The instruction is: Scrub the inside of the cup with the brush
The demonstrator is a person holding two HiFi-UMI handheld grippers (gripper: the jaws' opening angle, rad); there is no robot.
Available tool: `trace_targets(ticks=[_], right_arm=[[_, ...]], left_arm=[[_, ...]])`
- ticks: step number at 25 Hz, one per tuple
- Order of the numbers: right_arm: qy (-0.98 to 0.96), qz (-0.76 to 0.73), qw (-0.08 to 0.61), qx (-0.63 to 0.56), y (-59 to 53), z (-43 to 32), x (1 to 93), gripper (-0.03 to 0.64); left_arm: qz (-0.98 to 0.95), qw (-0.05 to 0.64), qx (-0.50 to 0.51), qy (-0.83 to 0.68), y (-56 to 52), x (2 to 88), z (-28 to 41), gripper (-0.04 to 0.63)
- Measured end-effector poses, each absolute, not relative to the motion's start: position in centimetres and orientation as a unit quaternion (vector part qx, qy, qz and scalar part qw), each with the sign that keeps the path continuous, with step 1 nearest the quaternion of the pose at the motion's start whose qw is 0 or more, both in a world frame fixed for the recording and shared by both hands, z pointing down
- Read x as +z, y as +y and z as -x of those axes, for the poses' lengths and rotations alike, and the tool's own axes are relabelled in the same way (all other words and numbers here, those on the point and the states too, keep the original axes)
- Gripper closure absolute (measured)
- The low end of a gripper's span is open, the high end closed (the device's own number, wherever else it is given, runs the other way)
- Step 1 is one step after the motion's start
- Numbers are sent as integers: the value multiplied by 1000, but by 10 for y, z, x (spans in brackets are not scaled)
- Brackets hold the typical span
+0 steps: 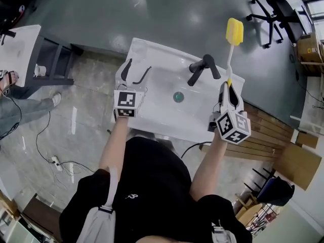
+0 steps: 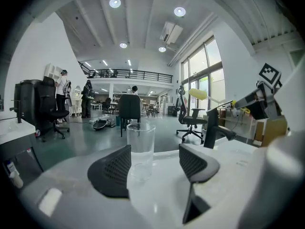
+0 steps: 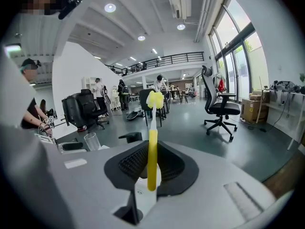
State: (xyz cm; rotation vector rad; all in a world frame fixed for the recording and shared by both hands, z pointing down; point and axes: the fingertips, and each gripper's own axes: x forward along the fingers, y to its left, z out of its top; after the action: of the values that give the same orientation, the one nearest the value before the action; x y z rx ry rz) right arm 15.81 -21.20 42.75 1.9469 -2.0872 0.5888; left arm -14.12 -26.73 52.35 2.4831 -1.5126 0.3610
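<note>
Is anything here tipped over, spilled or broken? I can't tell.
Nothing stands out. The clear glass cup stands upright on a corner of the white sink, just ahead of the open left tongs. The right tongs grip the yellow sponge-headed brush by its handle, head up.

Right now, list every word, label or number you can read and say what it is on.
No readable text anywhere.
Left marker cube, right marker cube: square patterns only, no letters.
White print on the person's black shirt: too small to read.
</note>
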Motion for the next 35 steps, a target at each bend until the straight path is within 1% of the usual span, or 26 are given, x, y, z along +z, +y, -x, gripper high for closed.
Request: trace_targets(ticks=[7,18,25,31,35], right_arm=[[-710,-666,121,197,-224,-152,426,564],[-693,-680,138,195,-230,-155,424,563],[-682,-689,149,198,-228,-156,429,563],[-677,-690,156,202,-230,-153,434,563],[-674,-692,161,203,-232,-153,435,563]], left_arm=[[-847,113,118,-506,-290,540,145,272],[-855,109,99,-497,-320,546,147,272],[-865,85,105,-484,-335,550,142,272],[-874,51,100,-473,-347,544,135,272],[-881,46,98,-460,-352,545,128,272]])
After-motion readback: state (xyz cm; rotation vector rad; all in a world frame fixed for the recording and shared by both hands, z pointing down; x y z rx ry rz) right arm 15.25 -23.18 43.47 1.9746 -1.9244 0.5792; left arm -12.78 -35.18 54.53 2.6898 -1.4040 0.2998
